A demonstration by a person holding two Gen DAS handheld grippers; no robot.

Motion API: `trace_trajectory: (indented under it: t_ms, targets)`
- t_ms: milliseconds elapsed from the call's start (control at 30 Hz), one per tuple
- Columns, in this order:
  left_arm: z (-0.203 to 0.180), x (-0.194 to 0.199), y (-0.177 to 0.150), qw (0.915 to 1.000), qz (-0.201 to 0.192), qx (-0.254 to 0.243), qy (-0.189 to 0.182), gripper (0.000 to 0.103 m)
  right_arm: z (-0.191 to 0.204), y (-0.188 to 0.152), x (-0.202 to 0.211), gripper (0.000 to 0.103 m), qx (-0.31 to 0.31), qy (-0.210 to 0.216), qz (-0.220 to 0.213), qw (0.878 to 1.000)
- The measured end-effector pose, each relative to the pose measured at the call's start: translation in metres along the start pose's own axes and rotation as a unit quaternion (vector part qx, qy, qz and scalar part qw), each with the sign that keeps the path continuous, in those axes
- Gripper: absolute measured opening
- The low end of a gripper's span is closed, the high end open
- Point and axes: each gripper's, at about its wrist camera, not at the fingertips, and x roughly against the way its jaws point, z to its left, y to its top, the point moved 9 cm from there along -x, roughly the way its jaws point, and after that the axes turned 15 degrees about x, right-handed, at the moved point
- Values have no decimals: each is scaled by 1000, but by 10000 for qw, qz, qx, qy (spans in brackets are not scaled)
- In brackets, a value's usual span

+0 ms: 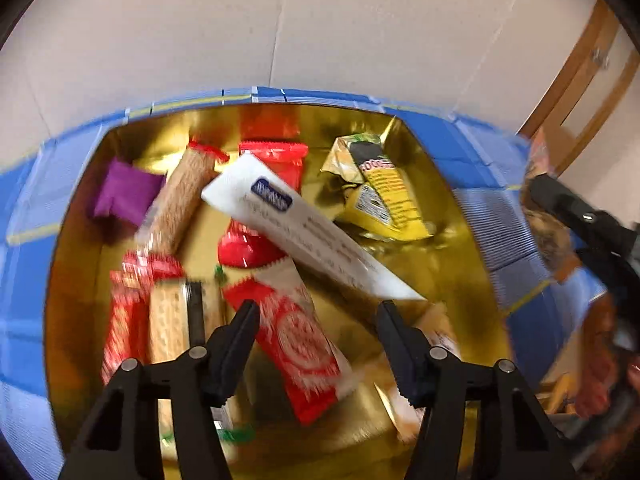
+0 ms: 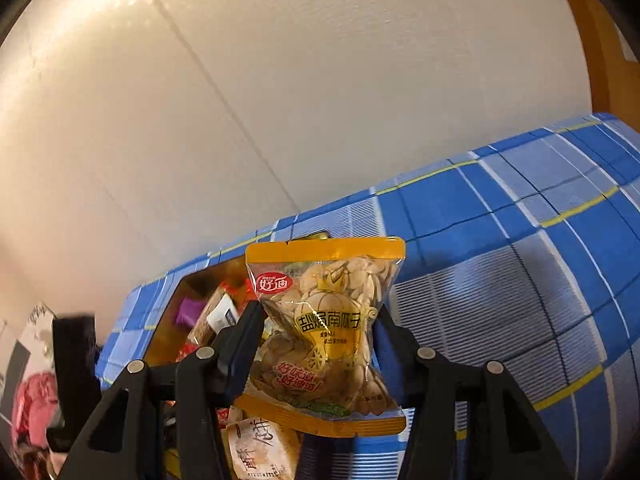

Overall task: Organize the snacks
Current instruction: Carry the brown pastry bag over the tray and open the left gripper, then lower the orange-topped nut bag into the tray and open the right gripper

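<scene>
A gold-lined box (image 1: 476,264) holds several snacks: a long white packet (image 1: 304,228), red wafer packets (image 1: 296,344), a yellow packet (image 1: 380,196), a purple one (image 1: 124,192) and biscuit sticks (image 1: 180,204). My left gripper (image 1: 318,312) hovers open and empty above the box. My right gripper (image 2: 320,320) is shut on a yellow bag of pumpkin seeds (image 2: 328,328), held upright to the right of the box (image 2: 160,336). That gripper and bag also show at the right edge of the left wrist view (image 1: 560,216).
The box stands on a blue checked cloth (image 2: 520,272) against a cream wall (image 2: 280,100). A wooden frame (image 1: 576,80) is at the right. More snack packets (image 2: 260,452) lie under the right gripper.
</scene>
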Motion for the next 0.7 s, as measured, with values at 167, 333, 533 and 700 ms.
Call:
trace_trajectory:
  t_ms: [167, 333, 533, 700]
  targets:
    - [-17, -23, 15, 9982, 10, -419, 426, 56, 5, -1, -8, 54, 48, 141, 62, 9999]
    - [-20, -10, 30, 9992, -238, -306, 28, 58, 17, -1, -11, 55, 207, 304, 74, 9993]
    - [40, 47, 46, 9918, -1206, 360, -242, 87, 55, -8, -20, 54, 773, 785, 328, 9934]
    - [92, 90, 42, 9763, -1991, 788, -313, 99, 109, -31, -36, 55, 1554, 1293, 806, 9760]
